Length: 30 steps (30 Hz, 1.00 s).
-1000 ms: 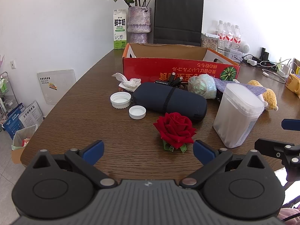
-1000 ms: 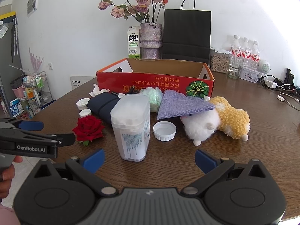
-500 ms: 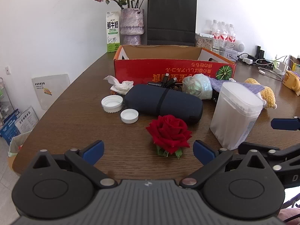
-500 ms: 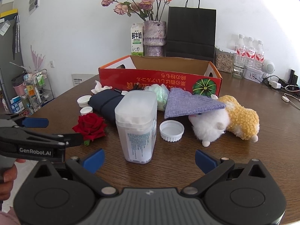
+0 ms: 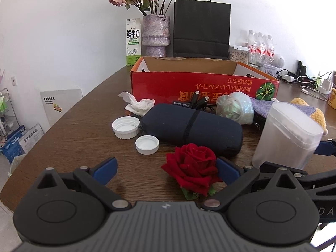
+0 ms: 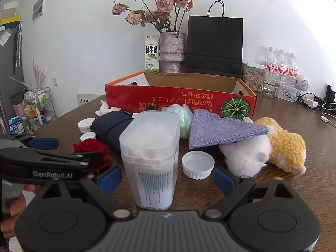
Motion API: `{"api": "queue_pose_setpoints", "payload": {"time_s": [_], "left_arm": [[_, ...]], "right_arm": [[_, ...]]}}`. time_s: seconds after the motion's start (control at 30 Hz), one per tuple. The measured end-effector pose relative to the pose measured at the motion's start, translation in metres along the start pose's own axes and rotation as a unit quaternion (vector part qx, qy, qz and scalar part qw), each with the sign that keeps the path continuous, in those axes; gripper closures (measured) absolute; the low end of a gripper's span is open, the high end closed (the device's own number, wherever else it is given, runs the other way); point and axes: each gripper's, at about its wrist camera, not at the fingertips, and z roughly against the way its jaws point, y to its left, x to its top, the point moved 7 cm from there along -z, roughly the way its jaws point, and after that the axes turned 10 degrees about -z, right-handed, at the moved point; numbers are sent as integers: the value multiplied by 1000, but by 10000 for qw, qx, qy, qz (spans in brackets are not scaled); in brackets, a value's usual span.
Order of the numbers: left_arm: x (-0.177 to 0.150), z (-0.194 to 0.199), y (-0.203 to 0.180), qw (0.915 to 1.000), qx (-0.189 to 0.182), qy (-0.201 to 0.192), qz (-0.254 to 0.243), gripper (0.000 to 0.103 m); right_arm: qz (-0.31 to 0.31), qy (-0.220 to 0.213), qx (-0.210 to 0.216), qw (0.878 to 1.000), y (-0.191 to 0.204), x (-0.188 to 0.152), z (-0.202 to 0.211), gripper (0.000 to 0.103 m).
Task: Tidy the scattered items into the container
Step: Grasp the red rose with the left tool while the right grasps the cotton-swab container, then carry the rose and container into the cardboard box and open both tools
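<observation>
I am working at a dark brown wooden table (image 5: 79, 130). On it stands a red cardboard box (image 5: 201, 86), open at the top. In front of the box lie a crumpled tissue (image 5: 136, 104), two white lids (image 5: 126, 127) (image 5: 147, 145), a dark blue case (image 5: 189, 126), a red rose (image 5: 192, 168), a frosted plastic jar (image 6: 151, 153), a third lid (image 6: 198, 164) and a plush toy (image 6: 273, 147). Behind the box stand a milk carton (image 5: 133, 42), a vase (image 5: 155, 34) and a black paper bag (image 5: 201, 27).
</observation>
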Motion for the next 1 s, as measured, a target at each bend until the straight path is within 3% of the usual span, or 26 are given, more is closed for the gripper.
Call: {"api": "queue_pose_setpoints", "payload": {"time_s": [0.1,0.2,0.3,0.33,0.77,1.0], "left_arm": [[0,-3,-1,10000,-47,-26,30,6],[-1,-6,-4,9997,-219,-7,66,18],[-1,-5,-7,9994,-327,-26,69,49],[-1,-5,-7,9995,-306,-39,81,63],[9,8,1,9989,-267,-322,197,65],[50,19,7,9964,-347,-728,277,65]], "right_arm": [[-4,-23,59,10000,0,0,-5,19],[25,-55,129,9999,3,-1,-7,28],[54,-74,209,9997,5,0,-8,49],[48,-93,249,9996,5,0,-7,62],[-53,-469,423,9980,3,10,11,63],[-88,-898,583,9942,3,42,26,63]]}}
